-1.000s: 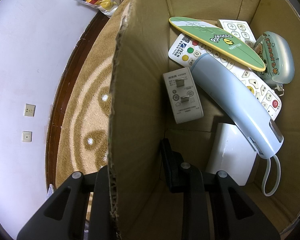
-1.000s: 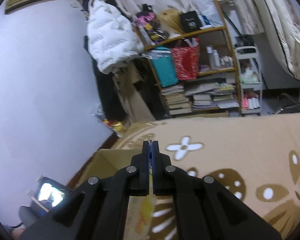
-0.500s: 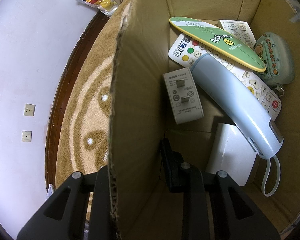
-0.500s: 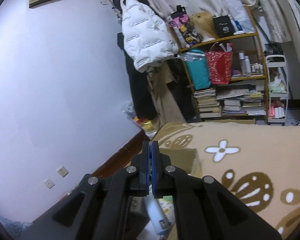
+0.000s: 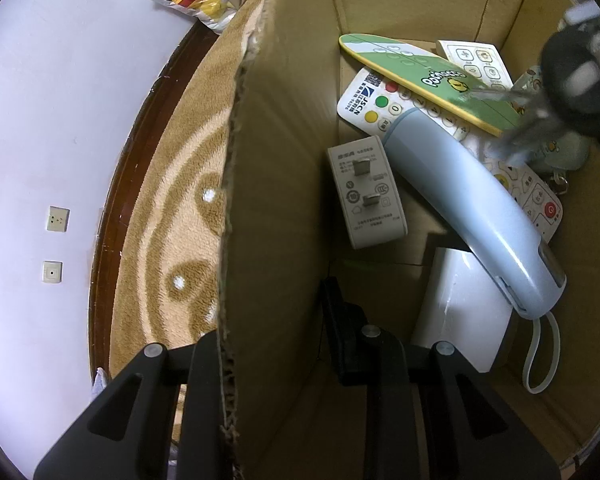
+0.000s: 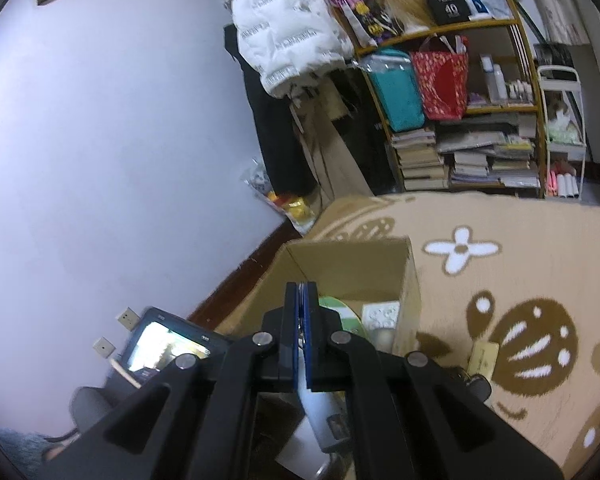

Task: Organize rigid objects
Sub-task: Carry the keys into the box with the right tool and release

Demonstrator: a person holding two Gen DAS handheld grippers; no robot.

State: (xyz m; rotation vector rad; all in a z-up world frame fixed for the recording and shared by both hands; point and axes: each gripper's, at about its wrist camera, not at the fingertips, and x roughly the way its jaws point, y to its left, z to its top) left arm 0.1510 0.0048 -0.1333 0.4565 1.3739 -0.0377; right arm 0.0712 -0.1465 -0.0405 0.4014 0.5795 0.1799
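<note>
Along the cardboard box (image 5: 284, 200), the near wall's rim is clamped by the left tool (image 5: 276, 344). Inside the box, the blue handset (image 5: 472, 208) is laid diagonally, cord end nearest that rim. Above the box, the right tool (image 6: 301, 292) is held fully closed, gripping nothing discernible.

One cardboard box (image 5: 284, 200) is seen. Inside it, six items are counted: one grey plug adapter (image 5: 366, 191), one pale blue handheld device (image 5: 472, 204), one green board-shaped piece (image 5: 424, 76), two white remotes, the nearer (image 5: 364, 96) and the farther (image 5: 476, 58), and one white block (image 5: 460, 312) nearest. Two wall sockets are counted at left, one (image 5: 58, 219) above the other (image 5: 52, 272).
</note>
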